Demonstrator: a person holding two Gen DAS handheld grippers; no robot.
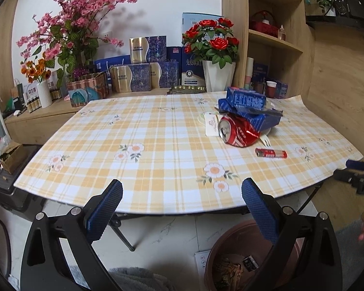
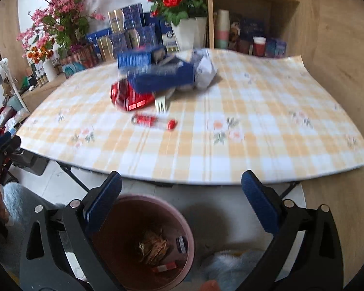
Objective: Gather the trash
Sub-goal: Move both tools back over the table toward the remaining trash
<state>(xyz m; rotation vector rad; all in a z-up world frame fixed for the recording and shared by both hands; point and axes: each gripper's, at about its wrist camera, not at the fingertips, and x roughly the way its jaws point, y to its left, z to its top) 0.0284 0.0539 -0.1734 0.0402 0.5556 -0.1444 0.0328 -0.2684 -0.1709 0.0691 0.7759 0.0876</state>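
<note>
1. The table wears a yellow-and-white checked cloth with small flowers, and the trash sits in one heap toward its far right side.
2. In that heap a crushed red can lies on its side, its open top facing the left gripper's camera; blue cartons are piled on and behind it, and a white plastic fork pokes out beside the can.
3. Just in front of the can, apart from the heap, lies a small red tube (a wrapper or a lighter, I cannot tell which, as the right view is blurred).
4. On the floor below the table's near edge stands a brownish-pink bin, already holding crumpled brown paper, a small dark packet and a red scrap.
5. The left gripper hangs before the table's near edge, jaws spread wide with nothing between them.
6. The right gripper sits above the bin, its jaws at full spread and empty.
7. Behind the table stand pink blossom branches, a pot of red roses and stacked blue boxes.
</note>
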